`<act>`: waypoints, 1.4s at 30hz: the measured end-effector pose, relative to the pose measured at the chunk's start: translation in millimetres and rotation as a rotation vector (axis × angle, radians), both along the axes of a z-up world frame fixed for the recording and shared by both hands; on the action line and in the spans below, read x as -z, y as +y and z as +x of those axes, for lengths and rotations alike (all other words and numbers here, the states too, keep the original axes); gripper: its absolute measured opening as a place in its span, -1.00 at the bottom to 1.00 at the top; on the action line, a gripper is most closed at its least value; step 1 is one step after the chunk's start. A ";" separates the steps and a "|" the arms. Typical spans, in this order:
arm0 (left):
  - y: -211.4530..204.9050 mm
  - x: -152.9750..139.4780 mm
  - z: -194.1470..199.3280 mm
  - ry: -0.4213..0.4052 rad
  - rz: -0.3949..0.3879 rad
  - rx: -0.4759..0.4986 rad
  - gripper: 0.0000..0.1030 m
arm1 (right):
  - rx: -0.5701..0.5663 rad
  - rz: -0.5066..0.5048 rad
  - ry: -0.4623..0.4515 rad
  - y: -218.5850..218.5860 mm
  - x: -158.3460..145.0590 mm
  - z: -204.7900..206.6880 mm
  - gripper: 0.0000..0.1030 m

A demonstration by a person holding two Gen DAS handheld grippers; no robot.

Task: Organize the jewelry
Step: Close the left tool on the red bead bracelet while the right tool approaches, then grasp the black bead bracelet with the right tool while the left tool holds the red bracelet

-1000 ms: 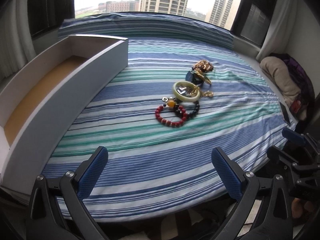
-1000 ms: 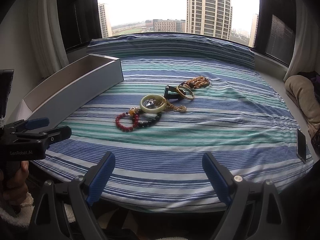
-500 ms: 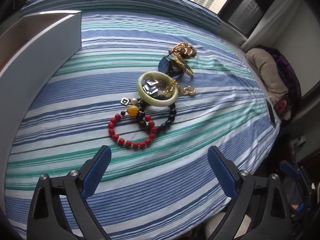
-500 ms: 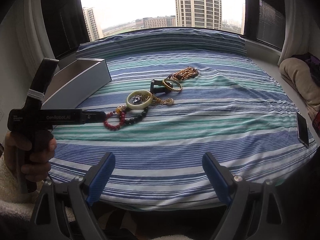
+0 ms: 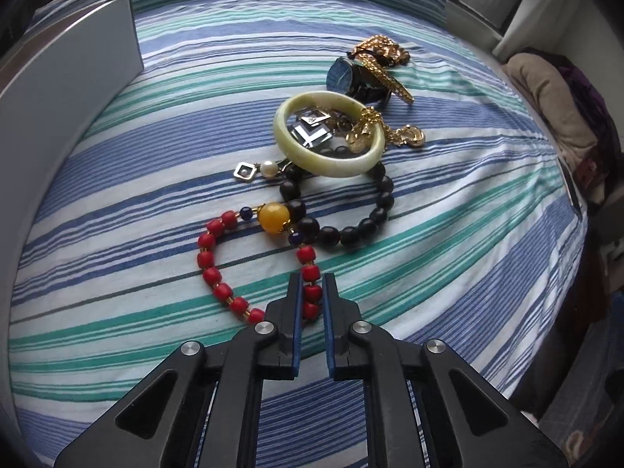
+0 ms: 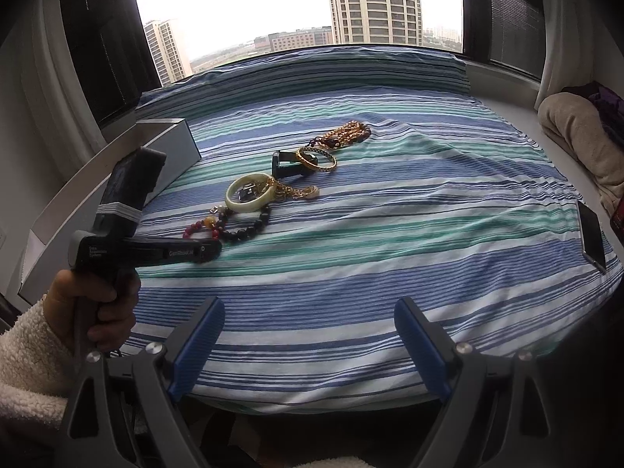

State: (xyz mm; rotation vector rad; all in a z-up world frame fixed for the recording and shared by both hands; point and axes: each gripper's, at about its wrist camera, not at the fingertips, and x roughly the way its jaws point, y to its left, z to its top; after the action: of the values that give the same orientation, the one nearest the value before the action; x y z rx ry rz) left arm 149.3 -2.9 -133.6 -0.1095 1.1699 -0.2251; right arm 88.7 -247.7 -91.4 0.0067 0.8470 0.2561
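left tongs (image 5: 311, 292) pinch the red bead bracelet (image 5: 218, 269) on the striped bedspread (image 5: 448, 234); right tongs (image 6: 308, 337) gape wide, empty.

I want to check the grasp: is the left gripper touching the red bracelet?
Touching. The left wrist view shows the left gripper closed on the red bracelet, with red beads pinched between its blue pads.

Red bead bracelet (image 5: 218, 269) flat on bed, pinched.
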 end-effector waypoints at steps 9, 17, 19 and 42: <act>24.0 -7.5 -23.6 0.024 0.005 0.074 -0.48 | -0.009 -0.006 0.019 8.6 6.0 4.6 0.76; -0.3 -0.7 7.3 -0.023 0.082 0.027 -0.37 | -0.028 -0.032 -0.001 16.6 -0.2 -3.4 0.76; -2.7 0.3 8.1 -0.033 0.097 0.015 -0.38 | -0.029 -0.034 0.001 15.3 0.6 -2.1 0.76; 66.3 -1.9 -68.9 -0.010 -0.098 -0.108 -0.70 | -0.576 -0.084 0.140 159.1 73.1 144.8 -0.11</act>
State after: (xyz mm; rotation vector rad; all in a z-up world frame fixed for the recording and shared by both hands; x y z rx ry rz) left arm 80.4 63.4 -131.7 -0.2569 1.1399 -0.1871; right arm 233.5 -88.6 -164.5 -0.3041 0.9867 0.7672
